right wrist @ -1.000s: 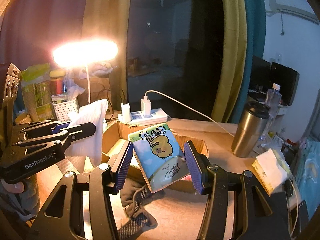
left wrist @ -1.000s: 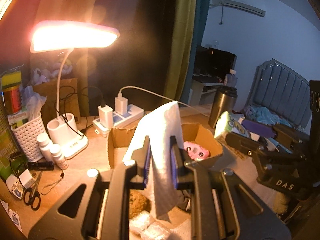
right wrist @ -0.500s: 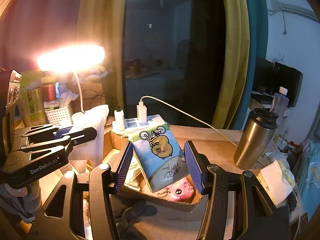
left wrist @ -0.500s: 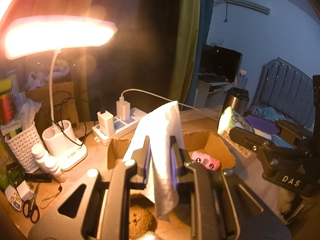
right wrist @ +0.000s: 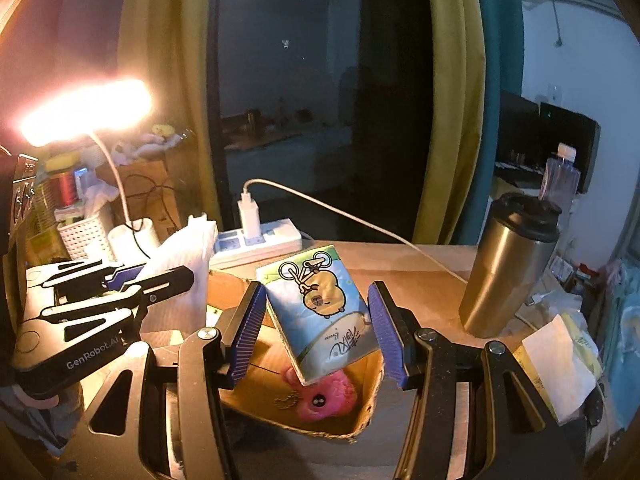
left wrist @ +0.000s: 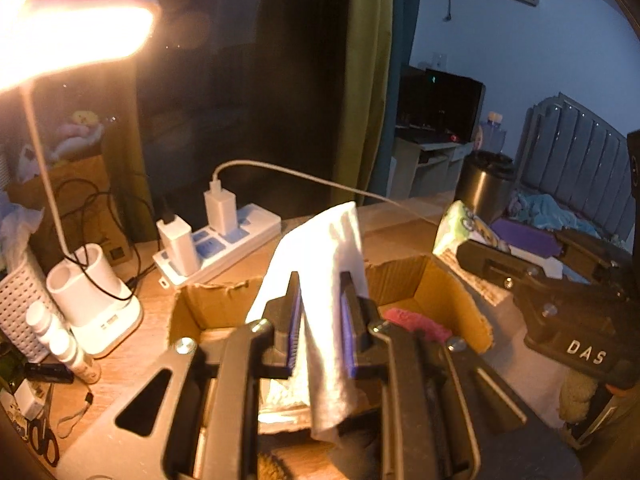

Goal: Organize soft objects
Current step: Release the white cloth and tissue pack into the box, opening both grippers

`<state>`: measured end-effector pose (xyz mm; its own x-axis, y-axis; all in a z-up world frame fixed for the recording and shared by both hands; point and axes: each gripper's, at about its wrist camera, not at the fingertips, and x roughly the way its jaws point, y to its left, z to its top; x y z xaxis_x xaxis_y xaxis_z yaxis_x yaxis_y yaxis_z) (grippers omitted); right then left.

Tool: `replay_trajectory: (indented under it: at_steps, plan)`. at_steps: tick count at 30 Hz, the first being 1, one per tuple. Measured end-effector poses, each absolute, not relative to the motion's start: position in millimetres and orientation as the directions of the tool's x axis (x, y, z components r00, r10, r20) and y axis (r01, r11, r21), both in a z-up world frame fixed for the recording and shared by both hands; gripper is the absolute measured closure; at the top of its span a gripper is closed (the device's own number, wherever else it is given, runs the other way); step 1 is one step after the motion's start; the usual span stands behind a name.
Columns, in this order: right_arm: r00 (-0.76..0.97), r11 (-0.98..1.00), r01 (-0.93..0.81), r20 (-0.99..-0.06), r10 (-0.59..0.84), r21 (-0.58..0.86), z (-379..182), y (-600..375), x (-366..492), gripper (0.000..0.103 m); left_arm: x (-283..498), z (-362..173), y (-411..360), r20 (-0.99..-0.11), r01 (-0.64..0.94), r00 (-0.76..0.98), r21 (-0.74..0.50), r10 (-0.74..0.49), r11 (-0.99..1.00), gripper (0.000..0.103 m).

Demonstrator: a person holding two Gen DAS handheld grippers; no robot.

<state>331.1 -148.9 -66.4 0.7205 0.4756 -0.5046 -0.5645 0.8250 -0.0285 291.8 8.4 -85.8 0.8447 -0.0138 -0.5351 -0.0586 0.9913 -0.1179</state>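
Lamp-lit wooden surface (right wrist: 420, 276), night window behind. Left tongs (left wrist: 320, 320) clamped on limp white tissue (left wrist: 328, 264); right tongs (right wrist: 318, 332) gripping tissue pack (right wrist: 324, 312) by sides, both above cardboard box (right wrist: 360, 412). Pack light, squashy, likely slippery wrapper.

Your left wrist camera looks forward and down along its fingers, close over the open brown cardboard box (left wrist: 432, 292). Your right wrist camera does likewise from the box's right. Both share the box, the white power strip (right wrist: 256, 242) and the lit desk lamp (left wrist: 72, 36).
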Motion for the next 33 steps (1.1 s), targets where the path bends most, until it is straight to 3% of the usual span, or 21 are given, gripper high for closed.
replay_trajectory:
  at_steps: [15,17,21,25,33]
  plan:
    - [0.682,0.838,-0.545,-0.574,0.454,0.015,-100.1,-148.2,366.7,0.046,333.8,-124.7,4.2,-0.63,-0.061,0.776,-0.119,-0.028,0.991,0.084]
    - [0.68,0.841,-0.541,-0.578,0.452,0.02,-101.2,-148.2,368.3,0.04,335.8,-127.8,5.1,-0.64,-0.062,0.768,-0.122,-0.031,0.991,0.08]
    - [0.692,0.846,-0.533,-0.569,0.445,0.014,-97.0,-148.4,366.2,0.039,338.0,-129.7,5.5,-0.653,-0.07,0.757,-0.118,-0.024,0.991,0.071]
    - [0.709,0.853,-0.521,-0.554,0.437,0.005,-89.9,-154.3,360.0,0.039,332.9,-124.3,4.9,-0.644,-0.081,0.765,-0.107,-0.007,0.991,0.05]
    - [0.734,0.86,-0.511,-0.528,0.427,-0.015,-75.3,-165.0,331.9,0.039,310.1,-102.5,-1.1,-0.602,-0.071,0.799,-0.106,-0.007,0.992,0.049]
